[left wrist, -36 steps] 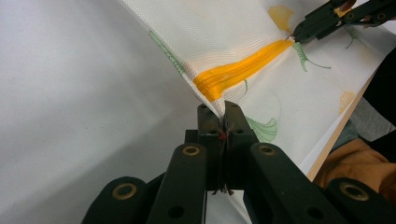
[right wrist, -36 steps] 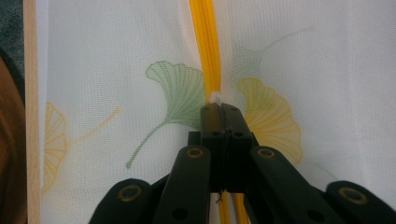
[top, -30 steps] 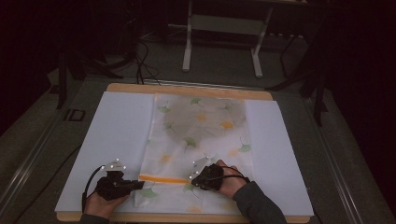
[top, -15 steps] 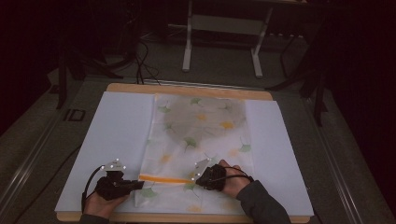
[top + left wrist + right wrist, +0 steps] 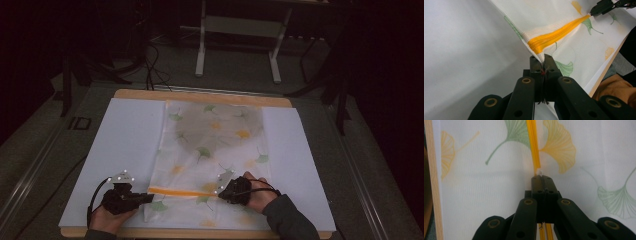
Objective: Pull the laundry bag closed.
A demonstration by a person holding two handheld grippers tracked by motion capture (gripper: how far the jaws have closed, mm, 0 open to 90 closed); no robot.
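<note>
A sheer white mesh bag (image 5: 215,135) printed with green and yellow ginkgo leaves lies flat on the white sheet. An orange zipper (image 5: 180,191) crosses its near end. My left gripper (image 5: 150,197) is shut on the bag's left edge, just at the zipper's end (image 5: 543,58); the fabric bunches up between the jaws. My right gripper (image 5: 220,189) is at the zipper's other visible end. In the right gripper view it (image 5: 542,178) is shut on the small white zipper pull (image 5: 539,172), with the orange zipper (image 5: 534,145) running on ahead. The right gripper (image 5: 596,11) also appears far off in the left gripper view.
A white sheet (image 5: 120,145) covers a wooden board (image 5: 200,95) on a grey table. Behind the table stands a metal frame (image 5: 240,25), with cables on the dark floor. The board's near edge (image 5: 200,233) lies just under both hands.
The right hand has shifted slightly along the zipper line. The left hand and the bag's edge have stayed where they were.
</note>
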